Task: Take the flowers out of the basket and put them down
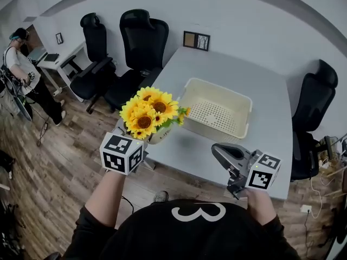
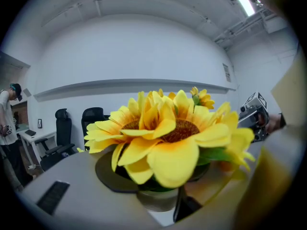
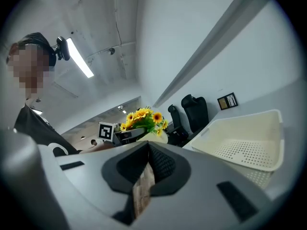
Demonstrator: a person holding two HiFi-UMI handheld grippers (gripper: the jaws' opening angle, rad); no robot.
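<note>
Left tool (image 2: pixel 151 193) is clamped on the pot (image 1: pixel 161 135) of the flowers (image 1: pixel 147 111). In its own view the pale pot sits squeezed between the dark pads, and yellow petals fill almost everything above. From the head view I've got the flowers up at the near left corner of the worktop (image 1: pixel 233 69). They're upright and clear of the basket (image 1: pixel 247 118), just beside its left end. I can't tell whether the pot's base is touching the worktop or hanging just over it, because the blooms cover that spot.

The basket sits on the worktop, cream with a perforated floor and nothing inside it.

Right tool (image 3: pixel 145 162) is closed with nothing in it. Its jaws are pressed together with only a sliver of wood floor (image 1: pixel 49 172) showing between them. In the head view it's low at the near right edge of the worktop, well apart from the flowers and a little in front of the basket. Its own view looks across to the sunflowers and the left tool's marker cube, with the basket off to the right.

Around the room, two black chairs (image 1: pixel 143 37) stand at the far left of the worktop. Another chair (image 1: pixel 320 91) is at its right. A person (image 1: pixel 19 58) stands by a desk in the far left corner.
</note>
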